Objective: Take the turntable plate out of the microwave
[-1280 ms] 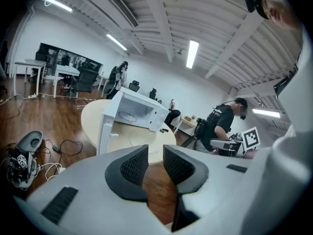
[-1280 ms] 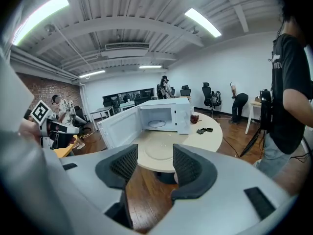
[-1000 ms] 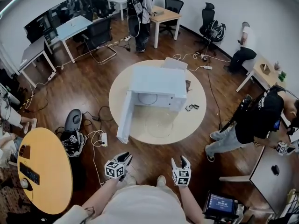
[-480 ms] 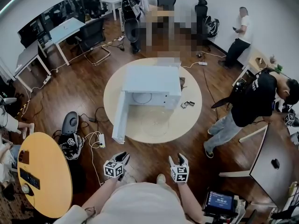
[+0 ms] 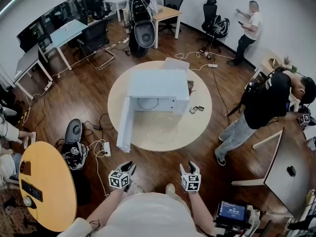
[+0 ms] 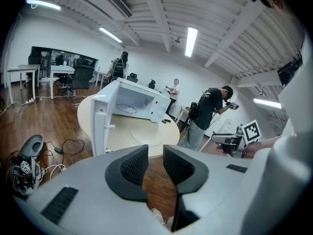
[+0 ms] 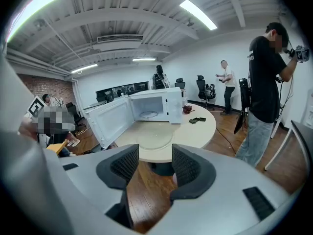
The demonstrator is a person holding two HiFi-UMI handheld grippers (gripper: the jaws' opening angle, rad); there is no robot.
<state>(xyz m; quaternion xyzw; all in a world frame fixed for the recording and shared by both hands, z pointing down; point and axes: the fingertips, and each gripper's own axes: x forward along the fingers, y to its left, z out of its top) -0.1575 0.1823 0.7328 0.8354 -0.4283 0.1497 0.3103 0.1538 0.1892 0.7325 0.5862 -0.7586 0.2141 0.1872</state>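
Two claws, the left claw [image 5: 131,167] and the right claw [image 5: 190,168], hover over the wooden floor [image 5: 158,163] at the near side, well apart from the round table [image 5: 197,127]. The left claw is released, its pads a narrow gap apart with nothing between them. The right claw is released too, its gap somewhat wider and empty. On the table stands the white microwave [image 5: 158,85], its door [image 5: 124,125] swung open toward the near left. The clear turntable plate [image 5: 162,128] lies flat on the table just in front of the open cavity, outside the microwave. Inside the cavity sits a roller ring [image 5: 147,103]. Small dark items [image 5: 196,109] lie on the table just right of the microwave.
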